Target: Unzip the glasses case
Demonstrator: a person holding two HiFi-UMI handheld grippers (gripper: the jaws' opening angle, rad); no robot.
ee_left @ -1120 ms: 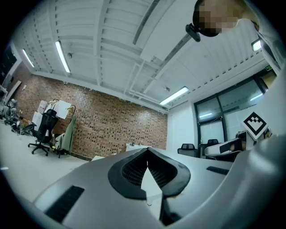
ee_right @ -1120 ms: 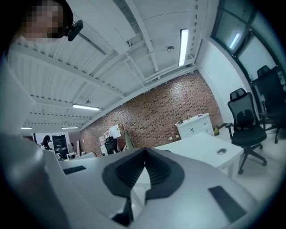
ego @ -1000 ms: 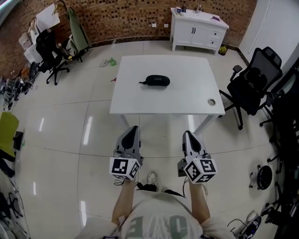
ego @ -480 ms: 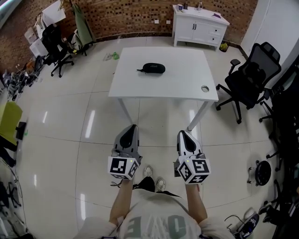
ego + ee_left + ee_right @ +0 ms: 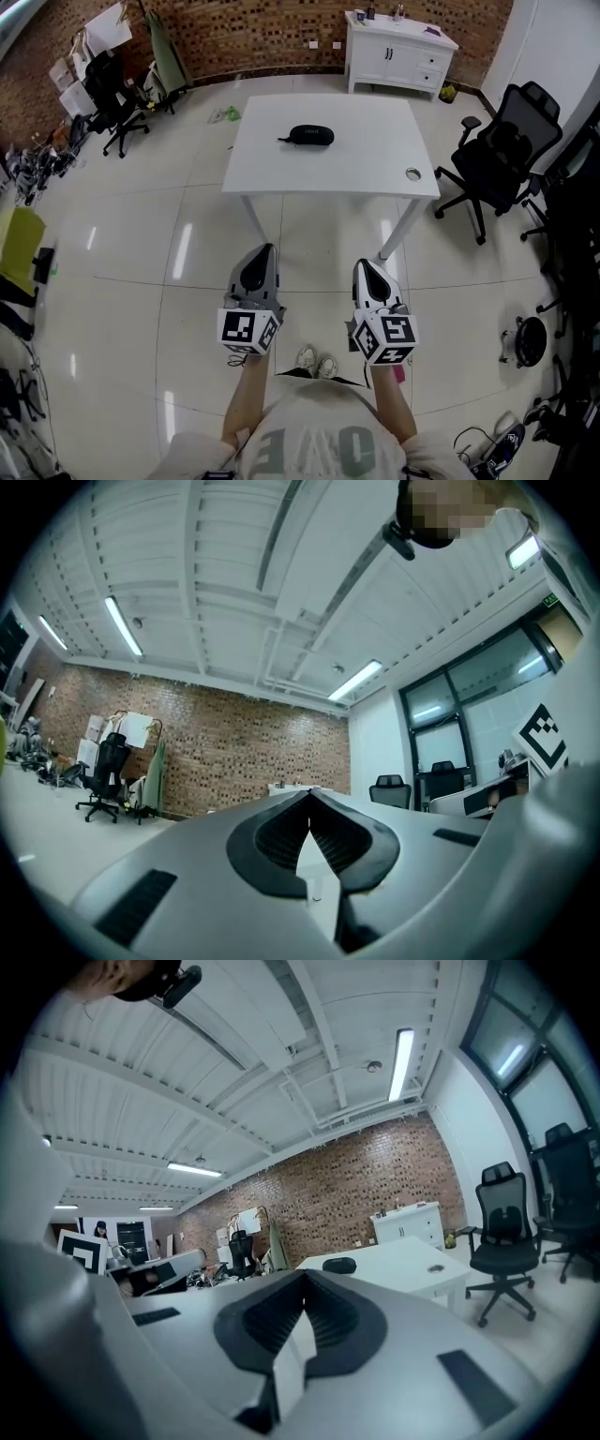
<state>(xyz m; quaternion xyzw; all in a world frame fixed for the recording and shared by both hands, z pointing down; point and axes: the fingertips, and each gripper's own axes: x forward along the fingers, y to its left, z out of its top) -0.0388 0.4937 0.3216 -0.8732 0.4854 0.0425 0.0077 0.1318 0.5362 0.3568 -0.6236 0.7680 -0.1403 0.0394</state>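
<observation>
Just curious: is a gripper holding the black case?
No, the glasses case lies alone on the table, away from the left gripper and right gripper.

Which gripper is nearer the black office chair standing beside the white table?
Right. The right gripper is short of the white table, with the office chair ahead and to its right; the left gripper sits beside it, farther left.

The right gripper has its jaws pressed together with nothing in between. Past the tips there's a white surface with the dark glasses case lying on it, well apart from the gripper. There's a black office chair off to the right and a white cabinet against the brick wall.
</observation>
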